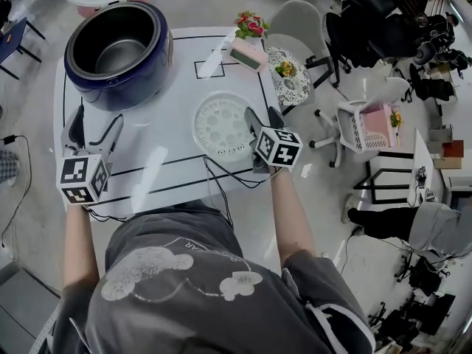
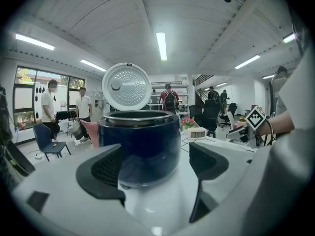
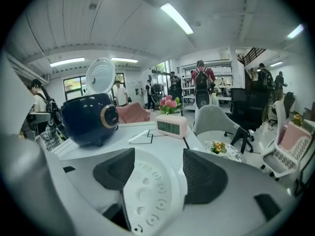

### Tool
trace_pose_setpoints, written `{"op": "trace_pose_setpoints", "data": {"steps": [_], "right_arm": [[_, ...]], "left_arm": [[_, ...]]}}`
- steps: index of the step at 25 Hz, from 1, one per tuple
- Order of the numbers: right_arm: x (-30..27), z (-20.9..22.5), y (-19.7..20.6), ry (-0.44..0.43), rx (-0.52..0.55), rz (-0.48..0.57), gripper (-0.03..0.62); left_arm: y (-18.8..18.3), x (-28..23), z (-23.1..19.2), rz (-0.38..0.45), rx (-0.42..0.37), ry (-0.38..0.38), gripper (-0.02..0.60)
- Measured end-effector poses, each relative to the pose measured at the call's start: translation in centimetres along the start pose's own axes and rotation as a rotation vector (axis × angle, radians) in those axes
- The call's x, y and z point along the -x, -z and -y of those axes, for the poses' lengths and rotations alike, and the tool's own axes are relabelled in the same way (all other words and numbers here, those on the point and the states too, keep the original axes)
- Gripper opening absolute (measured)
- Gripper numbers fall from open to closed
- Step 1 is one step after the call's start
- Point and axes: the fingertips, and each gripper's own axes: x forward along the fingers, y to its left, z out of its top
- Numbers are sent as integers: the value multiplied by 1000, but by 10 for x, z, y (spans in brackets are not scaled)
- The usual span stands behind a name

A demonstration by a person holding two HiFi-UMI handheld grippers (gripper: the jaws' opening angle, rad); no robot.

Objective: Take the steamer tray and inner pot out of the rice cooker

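**Right gripper.** The jaws of the right gripper (image 3: 158, 170) are held wide apart, and nothing is gripped. The steamer tray (image 3: 150, 195) lies flat on the table (image 1: 169, 153) in the gap between the pads, and neither pad is seen to press on it. In the head view the tray (image 1: 221, 126) is found at 9 o'clock of the right gripper (image 1: 264, 116), near the table's centre.

**Left gripper.** The jaws of the left gripper (image 2: 155, 168) are likewise spread, with nothing between them. The rice cooker (image 2: 140, 146) stands beyond them at 12 o'clock, well apart. Its lid (image 2: 126, 86) is raised.

**Inner pot.** The inner pot (image 1: 118, 54) is seated in the cooker (image 1: 158, 65), at 10 o'clock of the tray.

**Handling.**
- The pot is judged to be stiff, smooth metal, heavier than the tray and likely slippery.
- The exposed rim (image 2: 138, 116) is the only part that can be taken hold of. A bite at 3 and 9 o'clock, one gripper per side, is advised.
- The tray is judged to be light, rigid and thin-edged.

**Orientation.**
- The pot stands upright with its mouth upward. Its axis is vertical, so a straight upward lift is called for.
- The tray is round with no long axis, and its perforated face is up.
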Motion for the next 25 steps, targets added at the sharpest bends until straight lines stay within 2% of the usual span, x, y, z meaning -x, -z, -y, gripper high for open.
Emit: {"op": "trace_pose_setpoints", "data": {"steps": [5,12,18,22,25], "right_arm": [[6,-50,-68,-64,12,147,302],[1,-133,-135,-229,-18,224,316],[-7,-224,-207,-398,51,313,322],[-20,-280,-239,-497,114,320,321],[-49,-300,-254,-479,155,274,321]], "left_arm": [[-29,2,-30,65,-4,-23,425],[-60,7,-68,100,-9,-49,425],[-101,13,-105,140,-72,-64,425],[-130,8,-131,175,-70,-63,425],[-142,1,-142,175,-53,-50,425]]}}
